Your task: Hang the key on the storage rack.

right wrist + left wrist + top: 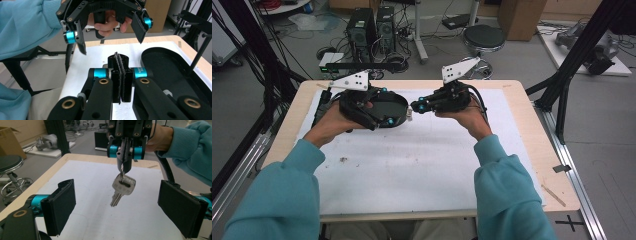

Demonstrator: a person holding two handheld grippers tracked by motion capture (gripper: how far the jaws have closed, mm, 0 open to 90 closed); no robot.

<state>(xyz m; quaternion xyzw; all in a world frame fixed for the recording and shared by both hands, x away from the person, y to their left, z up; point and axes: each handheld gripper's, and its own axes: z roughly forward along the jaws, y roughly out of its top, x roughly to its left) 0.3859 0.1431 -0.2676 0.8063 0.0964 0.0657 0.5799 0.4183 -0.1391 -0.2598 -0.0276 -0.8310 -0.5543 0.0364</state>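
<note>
Two silver metal keys (123,188) on a thin wire ring, dangling in mid-air above the white-covered tabletop (422,160), pinched by the ring so the blades hang free. Right tongs (124,157) clenched on that ring, pads pressed flat together. Left tongs (125,207) spread wide, facing the keys from just beside them, likely ready to receive. Black oval plastic tray (389,107) under the left hand, perhaps the destination.

Both claws are held above the worktop, facing each other, on forearms (in teal sleeves) raised from below. The left claw (397,116) is spread wide. The right claw (413,107) is pressed closed, a key ring pinched at its tip.
</note>
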